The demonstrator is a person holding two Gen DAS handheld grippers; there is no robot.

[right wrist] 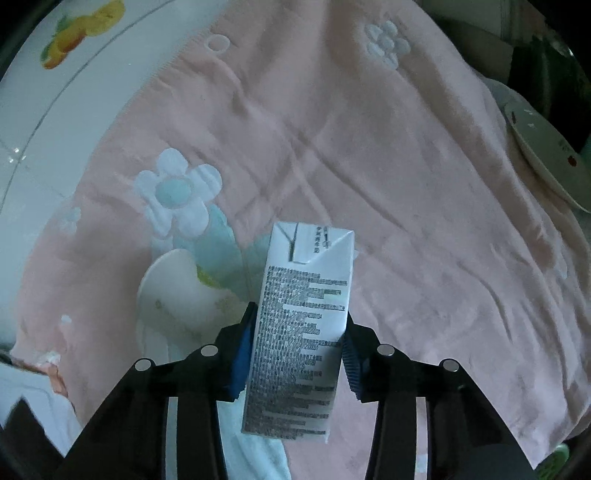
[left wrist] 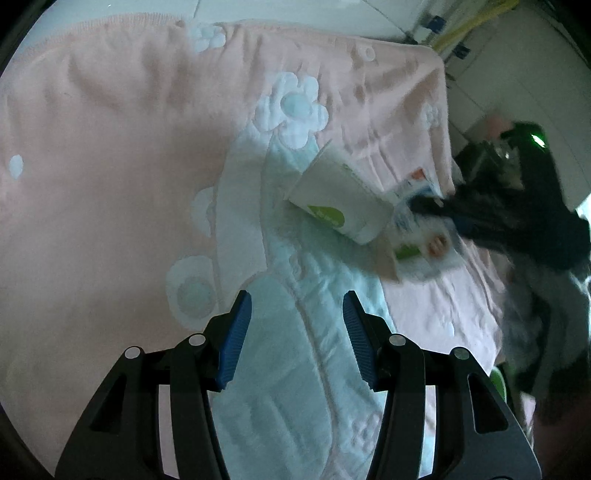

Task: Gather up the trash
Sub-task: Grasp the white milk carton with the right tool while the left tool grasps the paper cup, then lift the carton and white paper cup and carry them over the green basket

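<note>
A white paper cup with a green mark lies on its side on the pink flowered blanket, ahead of my left gripper, which is open and empty above the blanket. My right gripper is shut on a white drink carton with printed text, held above the blanket. The cup also shows in the right wrist view, just left of the carton. In the left wrist view the carton and the right gripper appear blurred beyond the cup.
A white wall or headboard with a fruit picture is at the far left. A white round object lies at the blanket's right edge. The person's dark sleeve is at the right.
</note>
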